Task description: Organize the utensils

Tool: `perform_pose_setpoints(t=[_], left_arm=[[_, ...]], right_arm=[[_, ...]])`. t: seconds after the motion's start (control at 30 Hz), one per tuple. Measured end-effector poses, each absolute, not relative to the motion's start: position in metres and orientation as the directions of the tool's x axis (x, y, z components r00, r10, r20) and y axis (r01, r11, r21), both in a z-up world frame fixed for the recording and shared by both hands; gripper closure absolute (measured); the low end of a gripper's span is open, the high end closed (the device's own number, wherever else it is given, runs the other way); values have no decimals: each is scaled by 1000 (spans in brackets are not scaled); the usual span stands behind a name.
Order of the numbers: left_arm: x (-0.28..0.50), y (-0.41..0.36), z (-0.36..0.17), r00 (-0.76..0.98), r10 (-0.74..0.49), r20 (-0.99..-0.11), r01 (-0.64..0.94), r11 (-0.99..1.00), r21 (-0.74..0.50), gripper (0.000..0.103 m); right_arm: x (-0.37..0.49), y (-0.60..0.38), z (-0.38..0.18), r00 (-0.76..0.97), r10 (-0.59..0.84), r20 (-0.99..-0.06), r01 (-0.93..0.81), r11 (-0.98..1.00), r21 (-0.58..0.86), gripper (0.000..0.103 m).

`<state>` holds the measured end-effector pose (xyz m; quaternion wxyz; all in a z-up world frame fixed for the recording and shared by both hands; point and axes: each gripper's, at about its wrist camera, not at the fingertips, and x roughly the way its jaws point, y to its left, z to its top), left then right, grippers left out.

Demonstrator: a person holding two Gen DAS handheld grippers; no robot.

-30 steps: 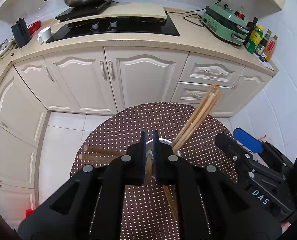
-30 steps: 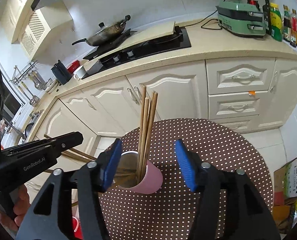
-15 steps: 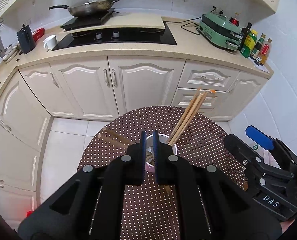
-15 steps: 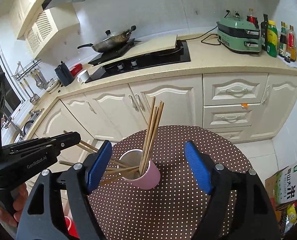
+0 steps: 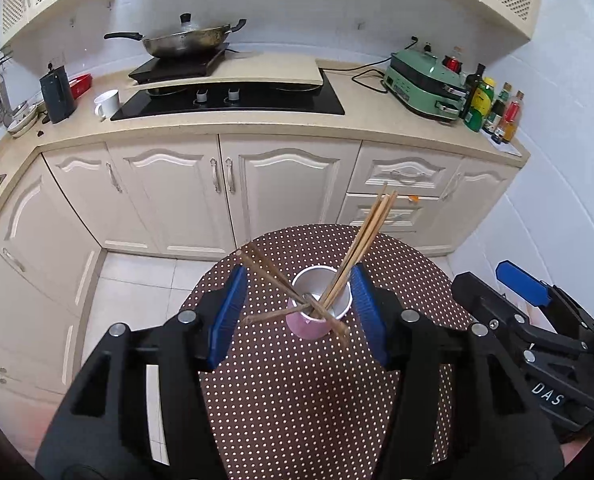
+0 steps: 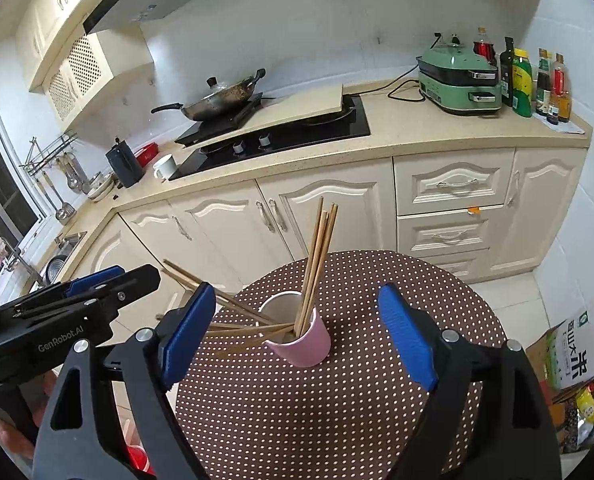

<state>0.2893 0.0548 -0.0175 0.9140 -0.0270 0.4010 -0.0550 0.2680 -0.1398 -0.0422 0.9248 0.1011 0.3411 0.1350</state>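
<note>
Chopsticks [image 5: 371, 236] fill the left wrist view: a bundle of about 4 stands upright-leaning in a pink cup [image 5: 317, 316] on a round, brown polka-dot worktop [image 5: 297, 392]. More sticks, the slanted chopsticks [image 5: 273, 272], lie low across the cup's rim and point out to the left. The left gripper [image 5: 297, 312] hovers above the cup with its blue-padded fingers [image 5: 229, 312] spread wide and holding nothing. The other gripper shows at the right edge, away from the cup. Kitchen cabinets and a stove sit behind.

From the right wrist view, the same pink cup [image 6: 301, 340] sits between the blue fingers [image 6: 407, 336] of the right gripper [image 6: 297, 332], which are also spread apart and empty. The upright chopsticks [image 6: 317, 264] rise from the cup's right side. The slanted chopsticks [image 6: 233, 320] fan out leftward, with their outer ends near the left gripper [image 6: 93, 288].

Judging from this layout, the step in hand seems to be tidying the slanted sticks so they stand with the rest. Doing it well likely means closing on the sticks partway along their length, lifting their outer ends gently, and steadying the light cup with the other gripper so it does not tip.
</note>
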Motion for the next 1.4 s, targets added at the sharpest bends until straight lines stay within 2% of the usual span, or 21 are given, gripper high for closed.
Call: perform_pose_setpoints(t=[0.37,0.7,1.07,1.4], left_arm=[[250,67,-16,672,-108,-733,75,994,-78,44],[183,60,-15,692,-57,-720,16,998,-63,39],[79,36,13,753,-12,-657,-7,1000,-25,36],[2,14,47,813,-2,-583,-12,1000,-20,34]], right_arm=[[228,-130,-36,741,298,-602,-192,953,235,18],[174,-143,-33,735,337,-588,-251,941,225,17],[83,-163,-9,762,376,-528,-302,926,224,13],[17,-177,17,813,357,-461,-321,934,156,11]])
